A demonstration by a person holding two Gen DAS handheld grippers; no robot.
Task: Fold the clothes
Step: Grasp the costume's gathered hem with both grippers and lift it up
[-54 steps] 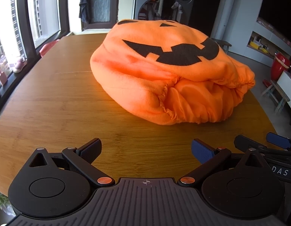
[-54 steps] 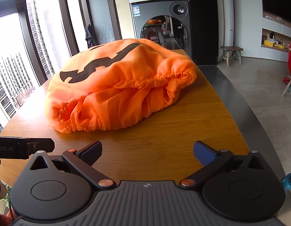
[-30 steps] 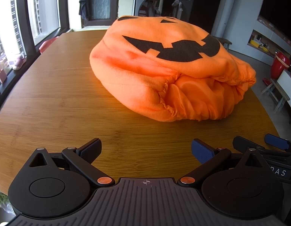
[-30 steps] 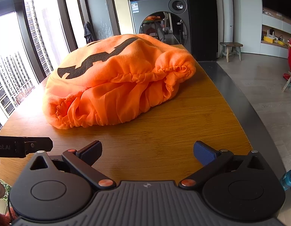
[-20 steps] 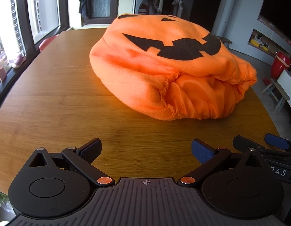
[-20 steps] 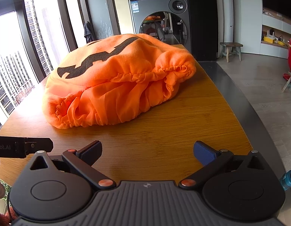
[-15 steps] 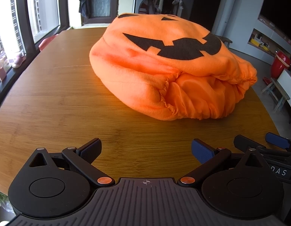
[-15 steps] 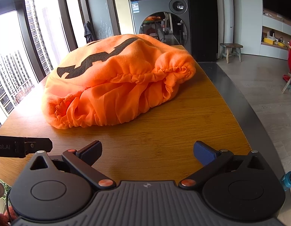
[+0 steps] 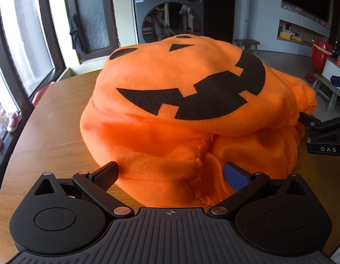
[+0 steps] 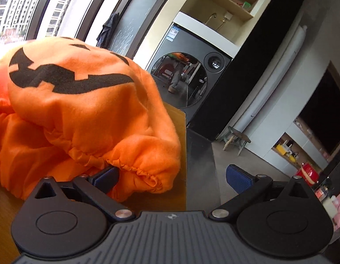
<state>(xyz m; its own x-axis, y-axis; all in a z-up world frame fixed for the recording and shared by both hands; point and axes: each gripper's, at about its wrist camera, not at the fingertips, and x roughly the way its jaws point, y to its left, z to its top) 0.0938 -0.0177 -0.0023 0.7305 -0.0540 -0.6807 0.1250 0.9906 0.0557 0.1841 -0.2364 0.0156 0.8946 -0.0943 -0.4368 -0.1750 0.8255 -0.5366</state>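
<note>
An orange fleece pumpkin costume (image 9: 170, 101) with a black jack-o'-lantern face lies bunched on the wooden table (image 9: 51, 136). My left gripper (image 9: 170, 176) is open, its jaws on either side of the costume's near gathered hem. My right gripper (image 10: 172, 176) is open at the costume's right end (image 10: 93, 114); its left finger (image 10: 106, 176) is against the elastic hem and the right finger (image 10: 238, 178) is in free air. The right gripper also shows in the left wrist view (image 9: 324, 132), at the costume's right edge.
A washing machine (image 9: 170, 11) stands behind the table. Windows run along the left (image 9: 20, 33). The table's right edge (image 10: 185, 154) drops to the floor, with a small stool (image 10: 236, 138), shelves and a red pot (image 9: 322, 52) beyond.
Both grippers moved forward from the table's near edge up to the costume. The right gripper swung to the costume's right end and tilted. Both stayed open.
</note>
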